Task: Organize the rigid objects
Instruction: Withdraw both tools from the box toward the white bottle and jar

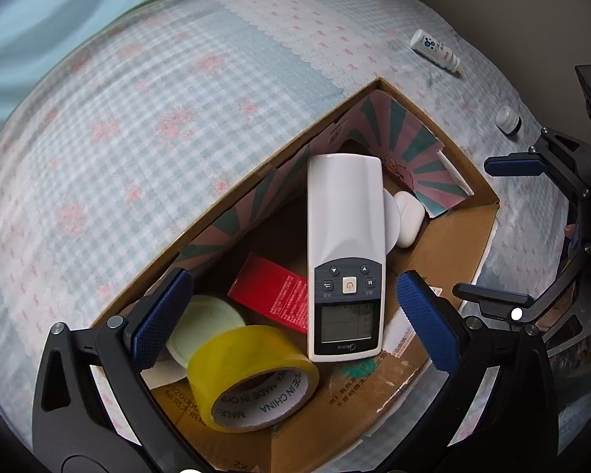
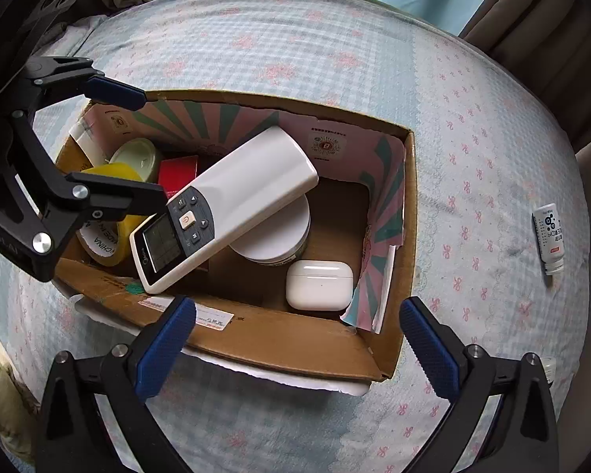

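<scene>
An open cardboard box (image 1: 453, 244) (image 2: 409, 236) lies on the bed. Inside are a white remote (image 1: 344, 252) (image 2: 232, 205), a yellow tape roll (image 1: 252, 374) (image 2: 110, 236), a red box (image 1: 272, 293) (image 2: 177, 171), a pale green lid (image 1: 201, 327) (image 2: 138, 155), a white jar (image 2: 279, 236) and a white earbud case (image 1: 407, 213) (image 2: 319, 283). My left gripper (image 1: 291, 319) (image 2: 138, 146) is open and empty over the box. My right gripper (image 2: 297, 349) (image 1: 504, 232) is open and empty beside the box. A white bottle (image 1: 435, 49) (image 2: 549, 238) lies on the bed.
The bed has a blue checked cover with pink flowers (image 1: 138, 118) (image 2: 295, 39). A small white-capped dark jar (image 1: 508, 118) stands on the cover near the right gripper. Curtains (image 2: 532, 19) hang at the far right.
</scene>
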